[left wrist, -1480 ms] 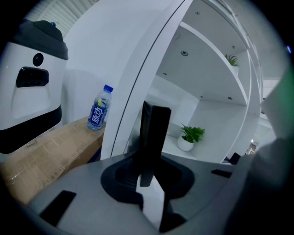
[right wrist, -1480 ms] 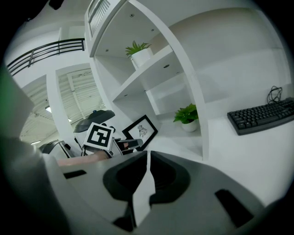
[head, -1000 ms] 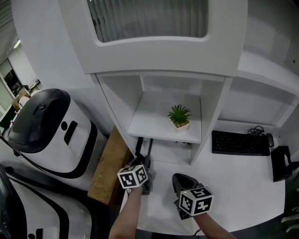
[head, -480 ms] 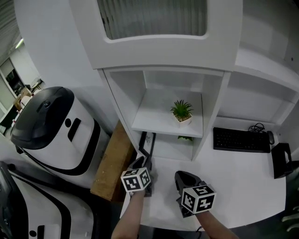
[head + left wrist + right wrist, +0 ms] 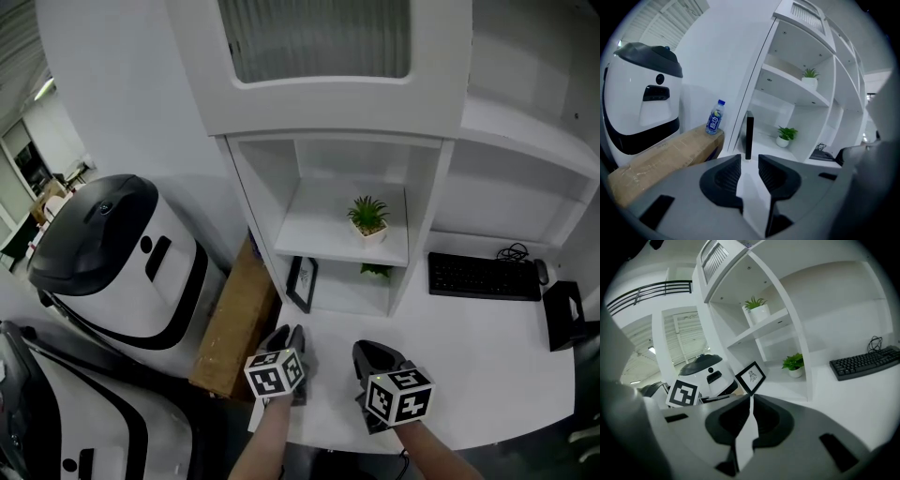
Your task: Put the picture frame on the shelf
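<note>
Picture frame (image 5: 302, 283) stood upright in the lower bay of the shelf (image 5: 345, 246), on the white desk (image 5: 469, 337), leaning toward the bay's left wall. Both tools hovered well apart from it. The left gripper (image 5: 749, 158) had its jaws a narrow slit apart with nothing between; the right gripper (image 5: 750, 398) had its jaws pressed together, empty. Placement looked finished if that bay counted. If the upper board with the potted plant (image 5: 367, 217) was meant, the next move called for gripping the frame by its thin edge. Only the blue bottle (image 5: 715, 117) bore a label, its characters too small to read.
</note>
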Demonstrator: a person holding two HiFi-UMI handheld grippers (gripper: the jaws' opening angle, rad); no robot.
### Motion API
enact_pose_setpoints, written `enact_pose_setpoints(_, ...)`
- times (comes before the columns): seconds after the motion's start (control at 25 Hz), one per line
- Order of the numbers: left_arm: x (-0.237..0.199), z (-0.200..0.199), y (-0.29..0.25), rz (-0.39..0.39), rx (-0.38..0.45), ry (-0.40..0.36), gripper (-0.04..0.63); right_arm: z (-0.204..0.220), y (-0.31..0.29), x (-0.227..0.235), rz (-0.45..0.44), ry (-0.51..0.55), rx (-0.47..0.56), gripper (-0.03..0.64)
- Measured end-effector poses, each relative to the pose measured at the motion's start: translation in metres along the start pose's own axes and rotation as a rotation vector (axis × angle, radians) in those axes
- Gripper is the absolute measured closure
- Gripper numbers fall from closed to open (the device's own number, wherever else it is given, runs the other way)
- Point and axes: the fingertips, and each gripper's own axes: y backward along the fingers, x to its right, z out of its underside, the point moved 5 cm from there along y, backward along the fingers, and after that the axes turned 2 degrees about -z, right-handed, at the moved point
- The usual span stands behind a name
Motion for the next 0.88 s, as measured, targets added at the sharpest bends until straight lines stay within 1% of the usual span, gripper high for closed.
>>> enact_pose_setpoints(0.16,0.003,0.005,0.020,-0.001,0.007,-0.028,0.486,0.004,0.007,-0.008,0.003,0.005,0.005,0.606)
enact_pose_setpoints(0.44,0.005,0.009,0.056,-0.007,0.027,-0.077,0.515,0.011,0.020,-0.022,0.015,0.016,0.019,0.606)
enact_pose_setpoints(0.88,0.004,0.018,0.099,0.012,0.037,-0.100,0.555,0.026,0.041,-0.040,0.034,0.036,0.024,0.607)
